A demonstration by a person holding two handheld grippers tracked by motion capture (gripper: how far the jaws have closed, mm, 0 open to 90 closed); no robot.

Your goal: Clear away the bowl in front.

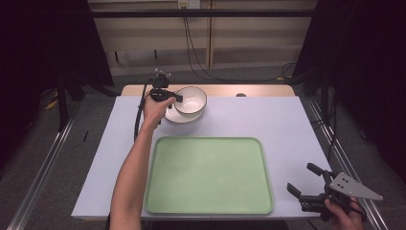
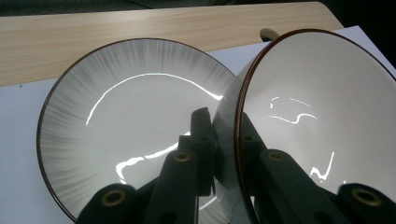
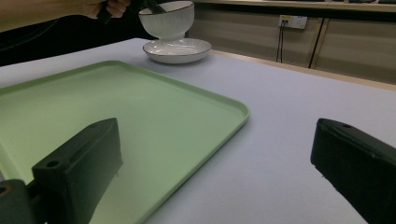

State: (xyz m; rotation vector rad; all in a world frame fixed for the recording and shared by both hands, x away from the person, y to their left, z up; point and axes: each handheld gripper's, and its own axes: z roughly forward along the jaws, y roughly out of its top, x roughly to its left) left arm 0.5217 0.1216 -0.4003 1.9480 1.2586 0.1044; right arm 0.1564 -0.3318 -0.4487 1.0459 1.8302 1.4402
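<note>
High view: one bowl (image 1: pixel 190 99), one plate (image 1: pixel 181 116), one tray (image 1: pixel 209 174).

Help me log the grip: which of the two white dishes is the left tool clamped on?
The deeper bowl, pinched at its rim by the left tool and lifted; the shallow plate lies below on the table.

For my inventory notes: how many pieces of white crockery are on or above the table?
2. A bowl, gripped at its rim by the left gripper and lifted just above a shallow plate, which rests on the table's far side beyond the green tray. None appears hidden.
</note>
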